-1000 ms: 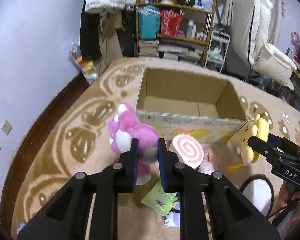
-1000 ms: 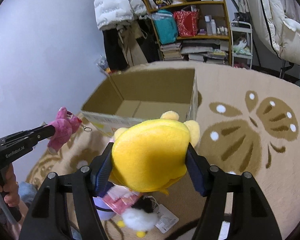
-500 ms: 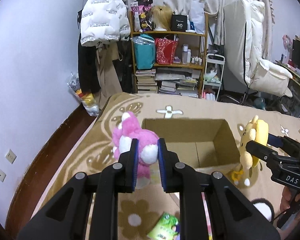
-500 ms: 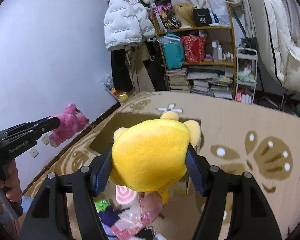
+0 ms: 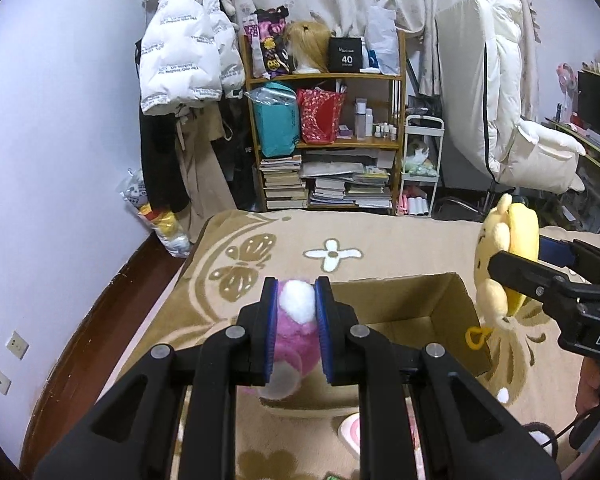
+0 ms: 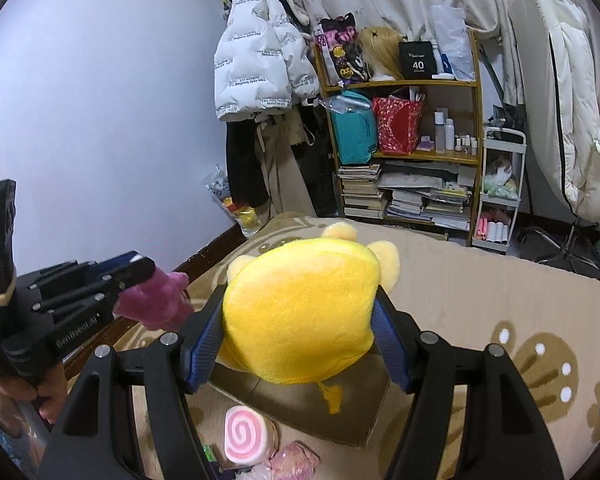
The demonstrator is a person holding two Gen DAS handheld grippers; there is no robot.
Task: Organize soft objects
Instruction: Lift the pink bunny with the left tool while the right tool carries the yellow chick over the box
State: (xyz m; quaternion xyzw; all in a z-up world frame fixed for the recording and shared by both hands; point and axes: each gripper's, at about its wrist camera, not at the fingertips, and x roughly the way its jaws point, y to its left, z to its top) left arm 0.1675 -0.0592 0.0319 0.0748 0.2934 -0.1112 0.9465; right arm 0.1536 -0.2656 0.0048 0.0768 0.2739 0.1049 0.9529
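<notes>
My left gripper (image 5: 296, 292) is shut on a pink plush toy (image 5: 294, 330) with a white tuft, held above the near left corner of the open cardboard box (image 5: 452, 300). My right gripper (image 6: 298, 300) is shut on a yellow plush toy (image 6: 300, 316), held over the box (image 6: 300, 408), which it mostly hides. In the left wrist view the yellow plush (image 5: 508, 248) hangs in the right gripper (image 5: 500, 258) at the box's right side. In the right wrist view the pink plush (image 6: 156, 300) shows in the left gripper (image 6: 140, 268) at the left.
A pink swirl cushion (image 6: 244, 438) and other soft items lie on the patterned rug (image 5: 380, 236) in front of the box. A bookshelf (image 5: 324, 140), a hanging white jacket (image 5: 188, 52) and a white chair (image 5: 512, 120) stand behind. A person's hand (image 6: 48, 392) holds the left gripper.
Both grippers have risen with their plush toys and now point more level, so the room's back wall fills the views. The box has dropped lower in both views.
</notes>
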